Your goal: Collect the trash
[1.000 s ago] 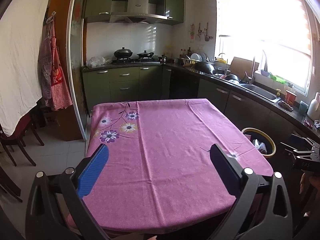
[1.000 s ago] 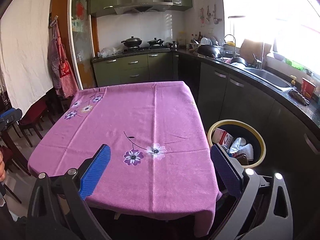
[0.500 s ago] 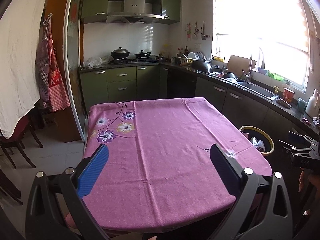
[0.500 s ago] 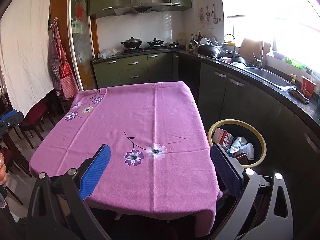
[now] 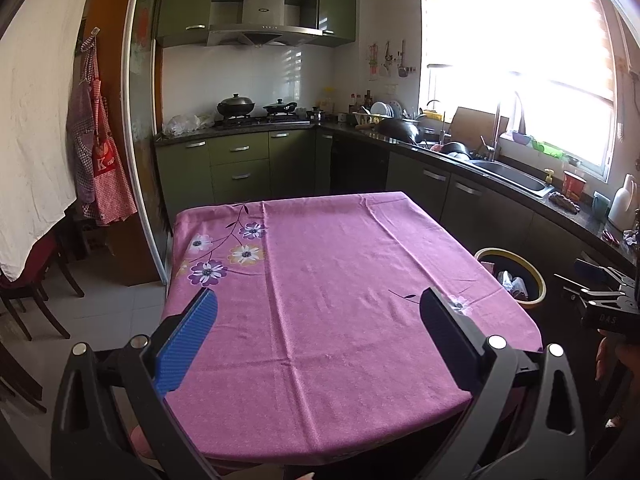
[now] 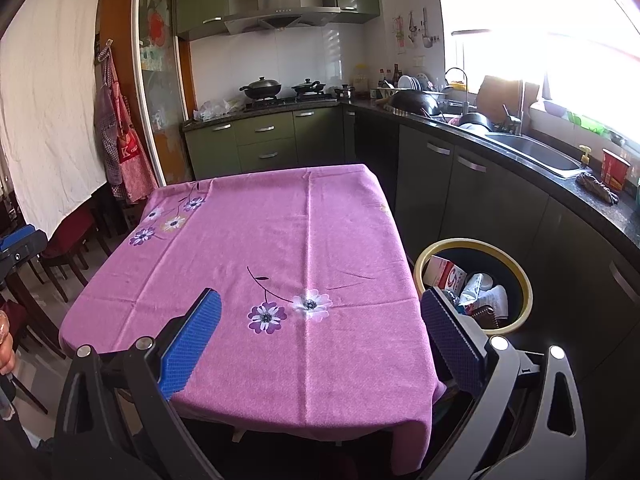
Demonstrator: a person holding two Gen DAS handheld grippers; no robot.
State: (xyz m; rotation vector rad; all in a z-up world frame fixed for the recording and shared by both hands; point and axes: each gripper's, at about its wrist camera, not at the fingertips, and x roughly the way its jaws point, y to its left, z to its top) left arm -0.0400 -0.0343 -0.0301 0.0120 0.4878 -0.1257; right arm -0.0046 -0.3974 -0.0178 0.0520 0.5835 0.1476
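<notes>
Both grippers, left and right, spread wide, empty; trash bin just beyond right gripper's right finger.

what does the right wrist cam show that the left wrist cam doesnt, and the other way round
Only the right wrist view looks down into the trash bin: a red and white carton and crumpled wrappers lie inside.

Only the left wrist view shows the white jug on the counter, and the other claw's body at its right edge.

Both show the purple tablecloth, with no loose trash visible on it, the pots on the stove, the sink and the checked apron. The left claw and the right claw are both open and hold nothing.
</notes>
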